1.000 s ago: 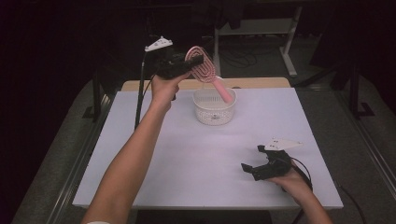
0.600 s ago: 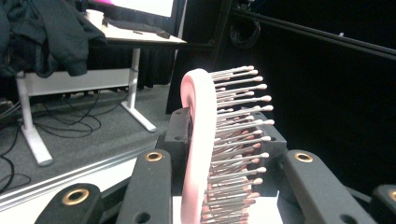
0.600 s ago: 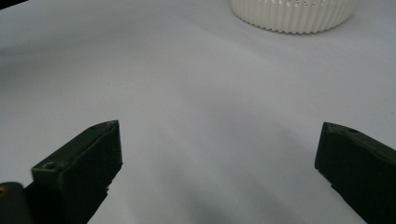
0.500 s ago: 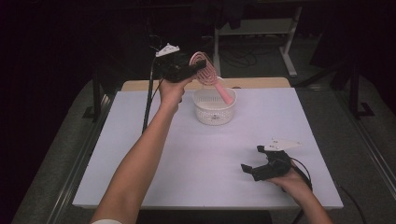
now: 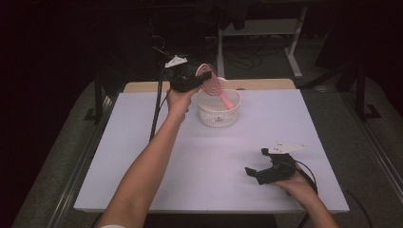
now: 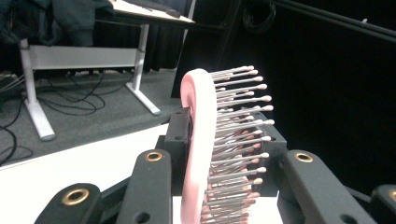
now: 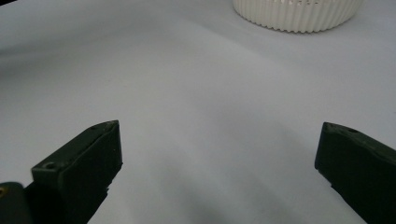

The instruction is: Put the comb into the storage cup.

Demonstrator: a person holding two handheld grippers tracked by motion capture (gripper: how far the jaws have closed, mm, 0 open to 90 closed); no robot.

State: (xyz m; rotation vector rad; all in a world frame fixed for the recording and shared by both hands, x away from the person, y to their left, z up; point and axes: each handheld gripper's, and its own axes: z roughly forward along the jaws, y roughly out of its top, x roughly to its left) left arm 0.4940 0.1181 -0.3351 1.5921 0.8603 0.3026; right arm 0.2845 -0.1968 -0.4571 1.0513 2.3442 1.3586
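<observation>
A pink hairbrush [image 5: 214, 88] hangs above a white ribbed basket [image 5: 218, 115] at the far middle of the table, its handle slanting down into the basket. My left gripper [image 5: 202, 78] is shut on the brush's head. In the left gripper view the brush [image 6: 201, 149] stands edge-on between the jaws, its bristles pointing right. My right gripper [image 5: 259, 164] rests open near the table's front right, with nothing between its fingers. Ahead of it in the right gripper view is the basket [image 7: 299, 14].
The white tabletop [image 5: 142, 156] spreads between the basket and the front edge. A tan board [image 5: 266, 84] lies along the far edge. Behind the table stand a white desk frame [image 5: 290, 52] and cables on the floor. Metal rails run along both table sides.
My left gripper has carried the brush rightward and slightly down, bringing it over the basket. The right gripper has stayed in place.
</observation>
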